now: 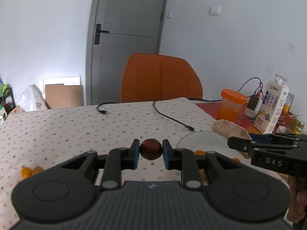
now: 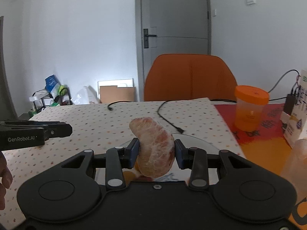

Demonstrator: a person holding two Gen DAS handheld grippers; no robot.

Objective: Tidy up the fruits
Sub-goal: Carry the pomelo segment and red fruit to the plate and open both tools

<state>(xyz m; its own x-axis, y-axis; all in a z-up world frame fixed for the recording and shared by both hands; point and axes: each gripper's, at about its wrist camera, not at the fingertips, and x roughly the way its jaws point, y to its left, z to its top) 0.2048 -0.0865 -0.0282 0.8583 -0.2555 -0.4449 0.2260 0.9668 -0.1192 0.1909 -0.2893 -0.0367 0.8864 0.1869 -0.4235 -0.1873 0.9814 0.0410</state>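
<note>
Left tool (image 1: 150, 151): nearest in the left wrist view, its blue pads are clamped on a small dark red fruit (image 1: 150, 149), held above the bench.
Right tool (image 2: 156, 151): its pads are pressed on a peeled citrus segment (image 2: 154, 149), pale pink with white threads, standing upright between them.
Small orange fruits (image 1: 30, 171): they lie on the dotted cloth (image 1: 76, 126), at the left, partly hidden behind the left tool.
Glass plate (image 1: 199, 140): it lies on the cloth under the right tool.
Black cable (image 1: 170, 117): it runs across the cloth beyond the plate.
Orange cup (image 2: 249, 107): it stands on the red mat at the right.
Orange chair (image 1: 161, 78): behind the bench, before a grey door.
</note>
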